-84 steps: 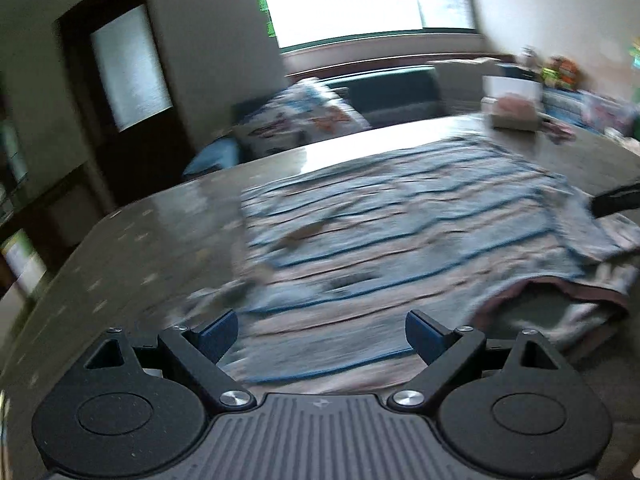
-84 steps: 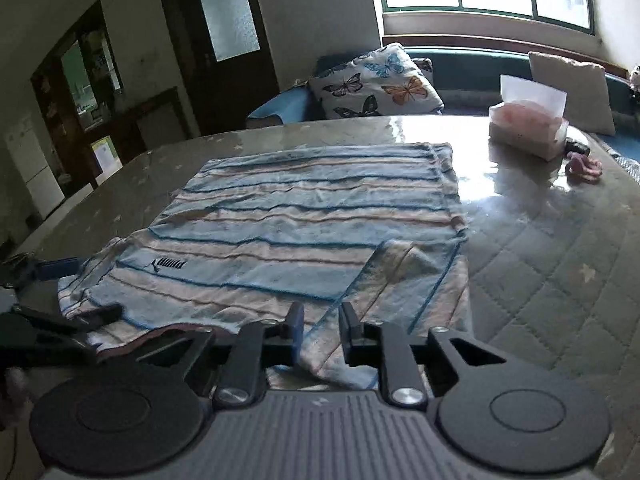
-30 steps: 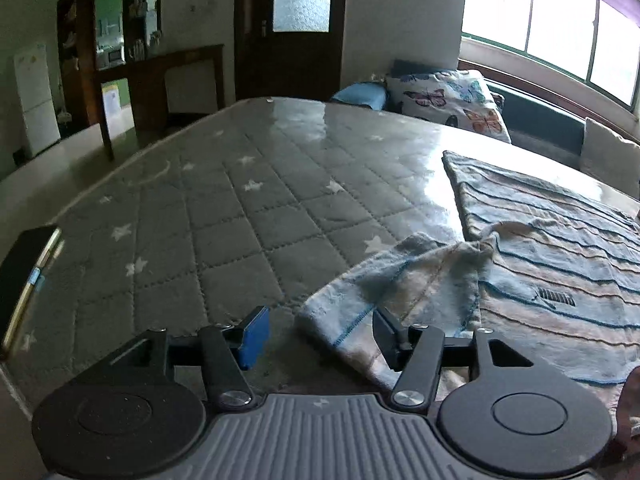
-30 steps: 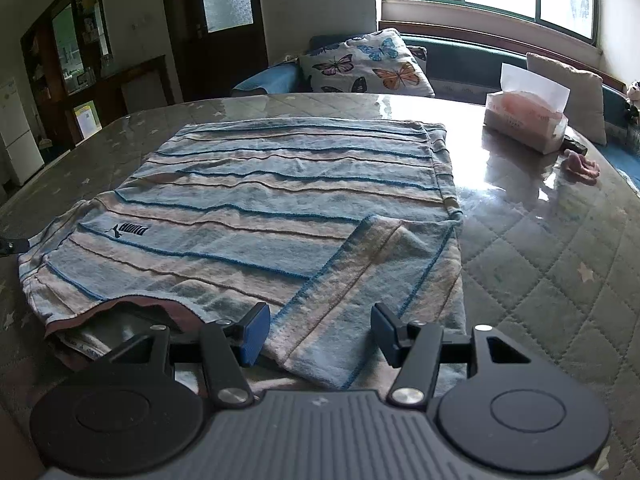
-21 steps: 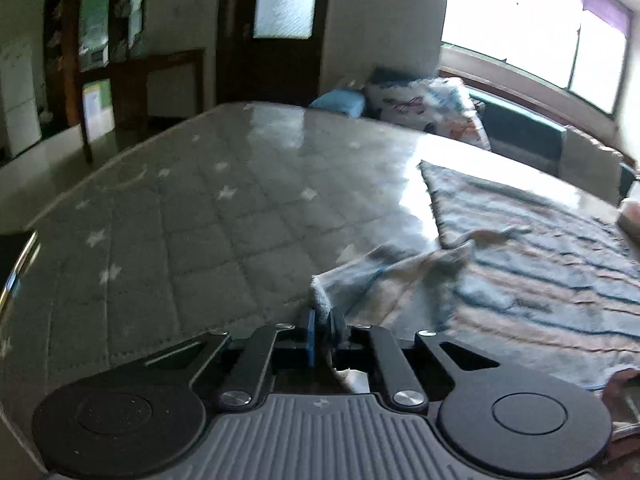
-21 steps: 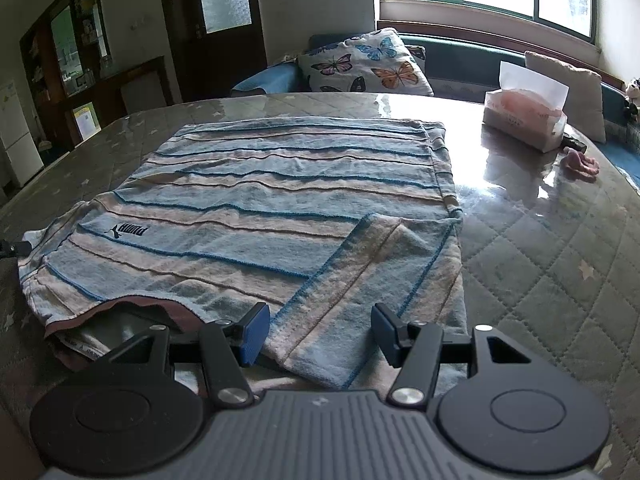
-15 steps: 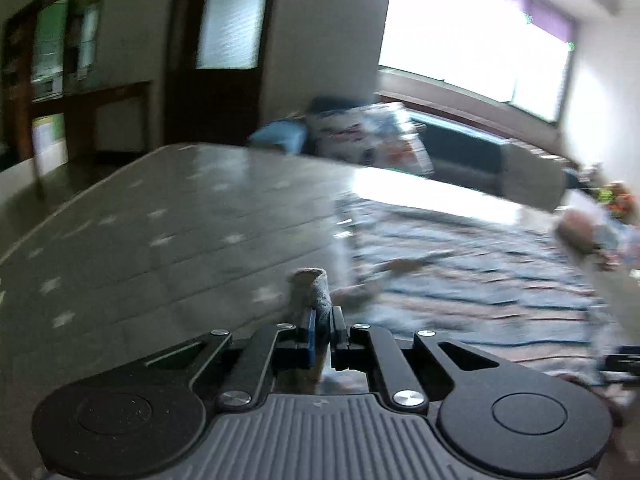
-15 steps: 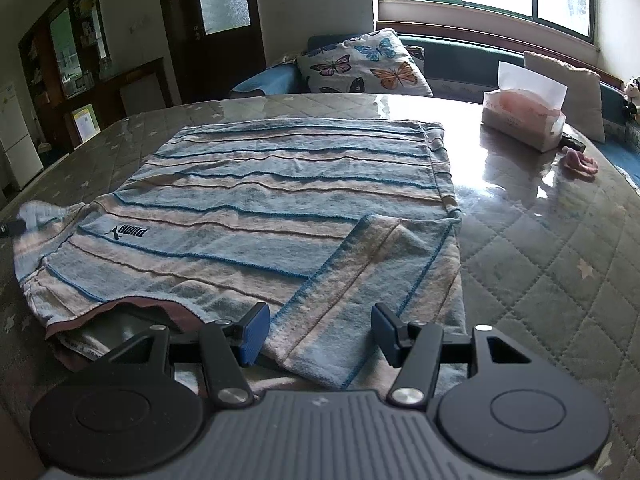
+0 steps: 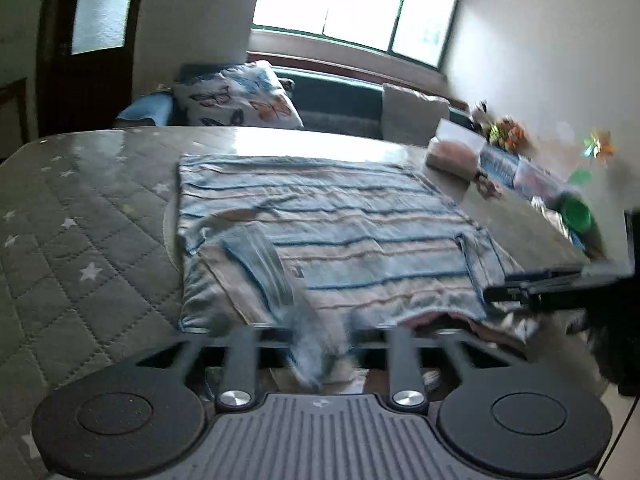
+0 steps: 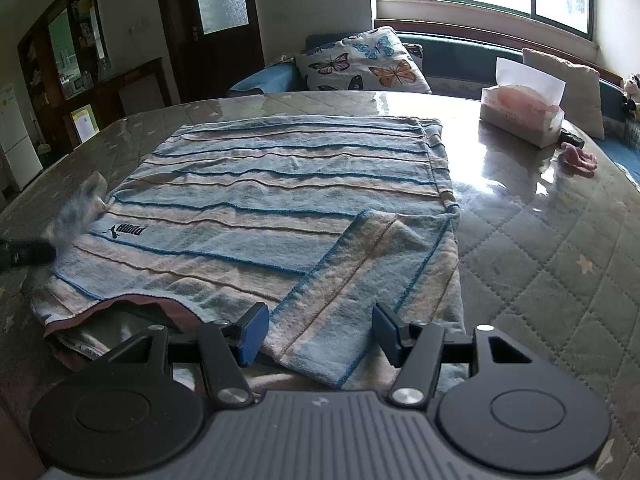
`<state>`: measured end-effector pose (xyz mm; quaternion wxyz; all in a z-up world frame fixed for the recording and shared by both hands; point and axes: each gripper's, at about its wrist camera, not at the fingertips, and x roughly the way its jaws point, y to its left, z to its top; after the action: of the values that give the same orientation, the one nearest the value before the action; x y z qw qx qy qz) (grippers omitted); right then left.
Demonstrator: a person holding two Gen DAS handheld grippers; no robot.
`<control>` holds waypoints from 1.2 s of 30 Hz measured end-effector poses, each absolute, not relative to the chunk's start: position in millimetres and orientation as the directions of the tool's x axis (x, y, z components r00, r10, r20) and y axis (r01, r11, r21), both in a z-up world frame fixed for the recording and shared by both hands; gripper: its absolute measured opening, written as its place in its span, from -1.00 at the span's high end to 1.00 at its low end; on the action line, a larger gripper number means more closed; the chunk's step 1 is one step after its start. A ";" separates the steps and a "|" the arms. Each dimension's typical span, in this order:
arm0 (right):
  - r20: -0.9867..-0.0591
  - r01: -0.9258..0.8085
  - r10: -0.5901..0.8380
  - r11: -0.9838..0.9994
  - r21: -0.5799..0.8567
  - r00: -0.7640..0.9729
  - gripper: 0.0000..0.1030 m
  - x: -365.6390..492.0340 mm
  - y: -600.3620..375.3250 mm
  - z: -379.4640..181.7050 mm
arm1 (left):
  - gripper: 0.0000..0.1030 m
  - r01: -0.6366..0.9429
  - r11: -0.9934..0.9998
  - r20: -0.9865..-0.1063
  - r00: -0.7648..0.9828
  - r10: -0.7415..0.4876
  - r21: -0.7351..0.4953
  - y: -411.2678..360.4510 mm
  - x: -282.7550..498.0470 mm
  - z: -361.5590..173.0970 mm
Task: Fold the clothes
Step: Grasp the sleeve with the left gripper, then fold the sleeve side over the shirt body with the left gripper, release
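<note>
**Striped sleeve swung inward**

Striped shirt lies flat on the quilted table. Since a second ago, the left gripper, clamped on the left sleeve, carried it from nine o'clock over the body; the right gripper waits, jaws apart, above its folded sleeve.

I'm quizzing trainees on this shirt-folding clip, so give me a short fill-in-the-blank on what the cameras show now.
1. The striped shirt lies on the quilted ____ with star patterns.
2. The right tool hovers with its fingers ____ over the folded-in sleeve.
3. The tissue box sits to the ____ of the shirt in the right wrist view.
4. The left tool has ____ fabric of the shirt between its fingers.

Missing words: table; open; right; blue
</note>
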<state>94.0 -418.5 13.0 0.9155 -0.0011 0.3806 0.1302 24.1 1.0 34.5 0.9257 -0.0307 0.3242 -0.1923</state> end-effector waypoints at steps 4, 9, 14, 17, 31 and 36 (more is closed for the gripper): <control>-0.697 -0.242 0.240 0.965 0.097 0.676 -0.14 94.7 -418.4 13.0 | -0.49 0.306 0.940 -0.571 0.750 -0.335 -0.150 8.2 25.7 39.0; -0.697 -0.247 0.242 0.964 0.097 0.674 -0.21 95.4 -418.4 12.2 | -0.76 0.222 0.972 -0.587 0.779 -0.221 -0.072 17.8 43.2 33.2; -0.698 -0.251 0.245 0.963 0.097 0.673 -0.34 96.1 -418.5 11.3 | -0.80 0.154 0.988 -0.644 0.753 -0.137 -0.030 26.2 59.0 13.1; -0.699 -0.249 0.245 0.963 0.099 0.672 -0.35 96.5 -418.7 11.3 | -0.84 0.116 0.992 -0.639 0.760 -0.115 -0.040 35.0 60.1 11.5; -0.702 -0.249 0.239 0.964 0.090 0.671 -0.52 99.6 -420.1 11.6 | -0.97 0.022 0.999 -0.596 0.803 0.007 0.041 44.0 74.1 18.2; -0.701 -0.264 0.246 0.961 0.086 0.670 -0.53 97.3 -416.7 15.9 | -1.00 0.081 0.992 -0.645 0.764 0.004 0.101 33.3 77.1 -0.7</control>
<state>97.3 -416.7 15.9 0.9136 -0.0114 0.3816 0.1396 77.1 33.3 -0.7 0.9373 0.0616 0.3425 -0.0205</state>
